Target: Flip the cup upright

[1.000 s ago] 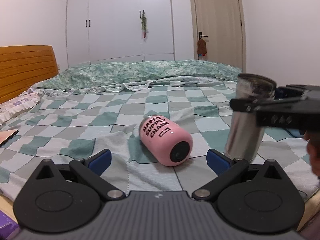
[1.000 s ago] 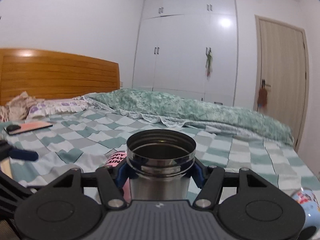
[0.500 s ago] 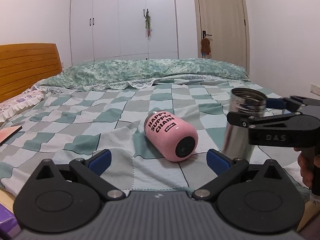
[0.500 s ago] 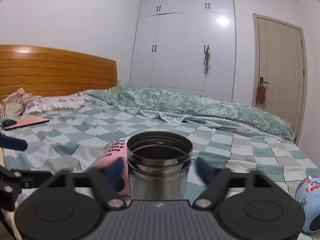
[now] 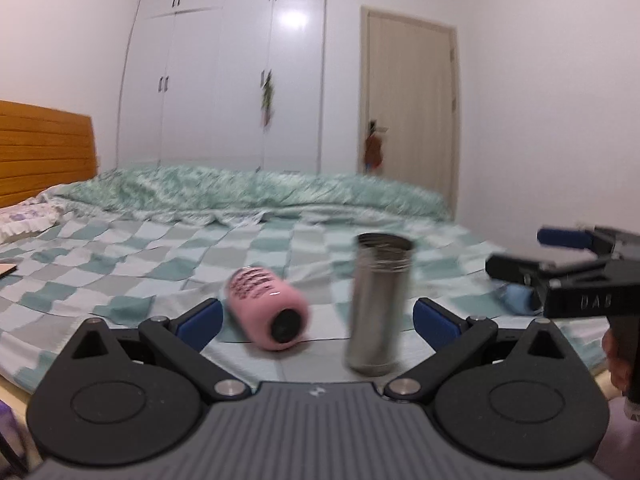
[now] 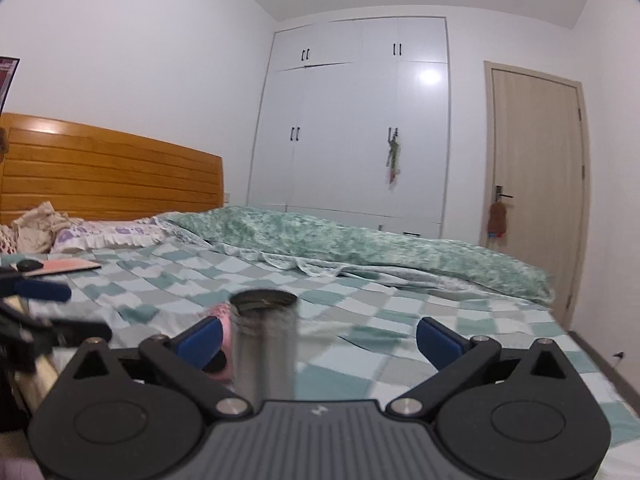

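A steel cup (image 5: 378,304) stands upright on the checked bedspread, mouth up; it also shows in the right wrist view (image 6: 264,346). A pink cup (image 5: 270,312) with black lettering lies on its side left of it, base toward me; only a sliver of this pink cup (image 6: 222,320) shows behind the steel one in the right wrist view. My left gripper (image 5: 316,318) is open and empty, just short of both cups. My right gripper (image 6: 318,334) is open and empty, pulled back from the steel cup; it appears at the right edge of the left wrist view (image 5: 560,264).
The bed (image 6: 400,320) carries a rumpled green quilt (image 6: 360,240) at the far side. A wooden headboard (image 6: 100,176), pillows and a flat pink item (image 6: 64,266) lie to the left. A blue cup (image 5: 516,298) lies right of the steel cup. Wardrobe and door stand behind.
My right gripper opened, let go of the steel cup and drew back to the right. The steel cup now stands free. My left gripper has shifted and tilted its view.
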Tool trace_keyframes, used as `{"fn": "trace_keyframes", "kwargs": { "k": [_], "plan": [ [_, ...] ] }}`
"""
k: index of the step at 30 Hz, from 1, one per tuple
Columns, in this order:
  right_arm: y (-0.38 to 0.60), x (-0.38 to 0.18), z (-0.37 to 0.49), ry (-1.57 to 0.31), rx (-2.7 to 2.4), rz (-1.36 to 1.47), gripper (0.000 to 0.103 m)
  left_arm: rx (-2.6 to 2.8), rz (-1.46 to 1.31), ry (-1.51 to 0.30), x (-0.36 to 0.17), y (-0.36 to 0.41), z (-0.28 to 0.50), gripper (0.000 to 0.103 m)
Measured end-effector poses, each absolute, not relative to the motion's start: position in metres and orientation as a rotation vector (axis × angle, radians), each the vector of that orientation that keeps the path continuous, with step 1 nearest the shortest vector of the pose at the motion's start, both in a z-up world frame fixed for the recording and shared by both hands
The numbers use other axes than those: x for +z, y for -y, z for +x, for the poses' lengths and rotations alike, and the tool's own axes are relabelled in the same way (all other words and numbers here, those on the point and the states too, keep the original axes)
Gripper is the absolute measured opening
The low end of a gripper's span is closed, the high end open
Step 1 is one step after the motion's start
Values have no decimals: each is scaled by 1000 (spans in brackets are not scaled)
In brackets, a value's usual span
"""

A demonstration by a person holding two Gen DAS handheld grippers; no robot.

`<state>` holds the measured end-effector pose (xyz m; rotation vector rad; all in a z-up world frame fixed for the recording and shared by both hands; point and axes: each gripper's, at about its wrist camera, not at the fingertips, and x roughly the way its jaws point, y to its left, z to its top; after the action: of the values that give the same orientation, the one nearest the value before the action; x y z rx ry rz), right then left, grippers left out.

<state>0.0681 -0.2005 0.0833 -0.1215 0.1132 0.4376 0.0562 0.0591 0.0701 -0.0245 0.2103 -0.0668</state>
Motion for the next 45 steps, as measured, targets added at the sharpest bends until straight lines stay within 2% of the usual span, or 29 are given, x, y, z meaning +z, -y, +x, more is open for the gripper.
{"fn": "trace_keyframes", "kwargs": {
  "k": [8, 19, 25, 45],
  "plan": [
    [266, 56, 15, -128, 328, -118, 103, -137, -60, -168, 42, -19, 27, 103],
    [293, 4, -15, -136, 233, -104, 103, -52, -29, -164, 2, 13, 17, 103],
    [295, 5, -22, -82, 210, -100, 103, -25, -18, -138, 0, 18, 14, 103],
    [291, 5, -20, -80, 208, -95, 103, -24, -26, -133, 0, 16, 12, 103]
  ]
}}
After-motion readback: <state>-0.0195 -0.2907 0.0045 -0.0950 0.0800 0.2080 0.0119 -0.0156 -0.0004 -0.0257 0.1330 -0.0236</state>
